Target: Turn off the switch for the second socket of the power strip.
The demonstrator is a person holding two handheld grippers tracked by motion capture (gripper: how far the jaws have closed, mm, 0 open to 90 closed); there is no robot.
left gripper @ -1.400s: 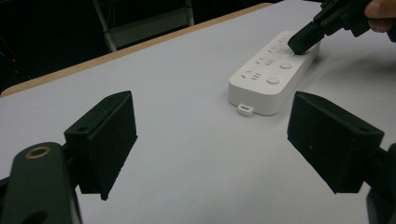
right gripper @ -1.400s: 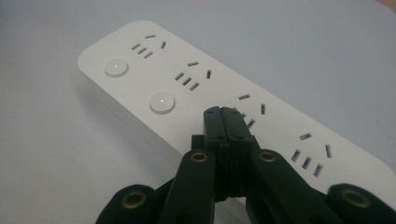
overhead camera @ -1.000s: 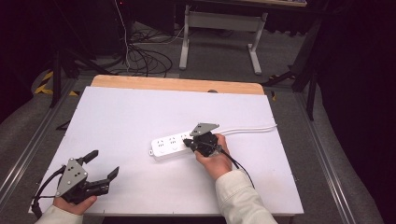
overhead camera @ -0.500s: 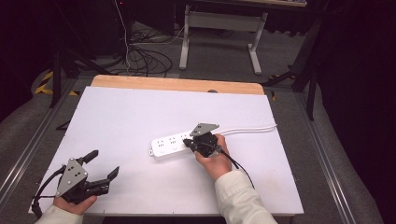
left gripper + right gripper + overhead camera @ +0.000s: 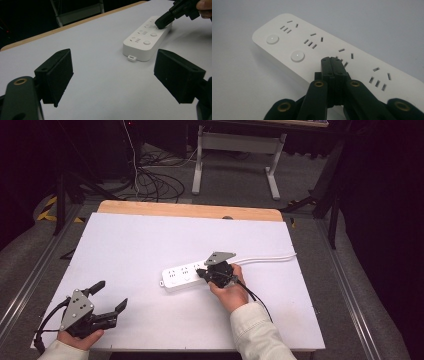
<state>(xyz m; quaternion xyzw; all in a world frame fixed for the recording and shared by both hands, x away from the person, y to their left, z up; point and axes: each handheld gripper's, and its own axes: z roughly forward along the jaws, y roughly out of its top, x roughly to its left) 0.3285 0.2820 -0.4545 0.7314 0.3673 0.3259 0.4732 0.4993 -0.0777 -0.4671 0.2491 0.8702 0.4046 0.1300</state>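
Power strip (image 5: 186, 275), white, lies flat near the middle of my table (image 5: 125, 245), its cord (image 5: 265, 257) trailing off toward the right edge. Working near to far in the high view: my left claw (image 5: 111, 297) sits at the near left corner, well apart from the strip, jaws spread wide with nothing between them. In the left gripper view its two black pads frame bare white tabletop, with the strip beyond them. Further in, my right claw (image 5: 202, 273) is pressed together, jaws fully closed on nothing, its joined tip resting on the strip's top face. In the right gripper view that tip (image 5: 333, 65) lands where a third switch button would sit, in line with the two round buttons (image 5: 297, 55) to its left; the button itself is hidden under the tip.

Compared with the frames from the past second, nothing has shifted: both hands and the strip keep their places. I judge this to be a held press on a switch, so the likely next move is to lift the tip clear and check the button
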